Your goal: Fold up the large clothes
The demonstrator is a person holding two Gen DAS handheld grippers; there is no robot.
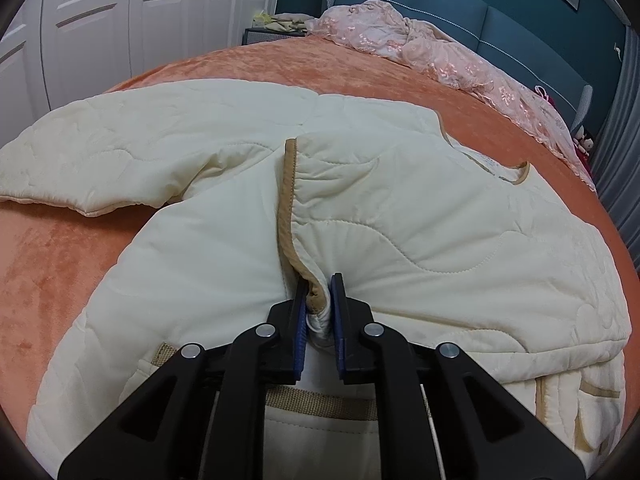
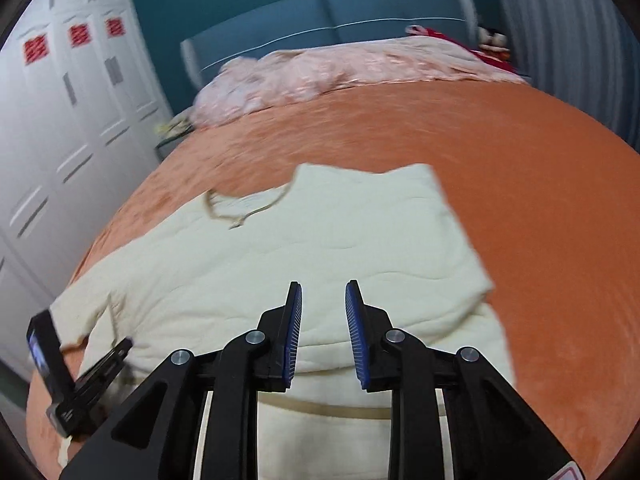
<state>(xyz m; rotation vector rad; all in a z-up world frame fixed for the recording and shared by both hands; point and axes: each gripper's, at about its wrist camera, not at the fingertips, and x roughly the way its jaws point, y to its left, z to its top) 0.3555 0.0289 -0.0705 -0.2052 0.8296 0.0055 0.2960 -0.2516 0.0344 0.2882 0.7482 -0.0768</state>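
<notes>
No legible text appears in either view. Three red square decals (image 2: 74,36) on the white wardrobe doors (image 2: 80,120) may carry characters, but motion blur in the right wrist view leaves them unreadable.

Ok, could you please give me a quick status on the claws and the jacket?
Left claw shut on jacket trim. Right claw open, empty, above jacket. Jacket flat on bedspread. Nothing in the way.

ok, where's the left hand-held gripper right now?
Left wrist view, bottom centre: the left hand-held gripper is shut on the cream jacket's tan-trimmed front edge, over the orange bedspread.
</notes>
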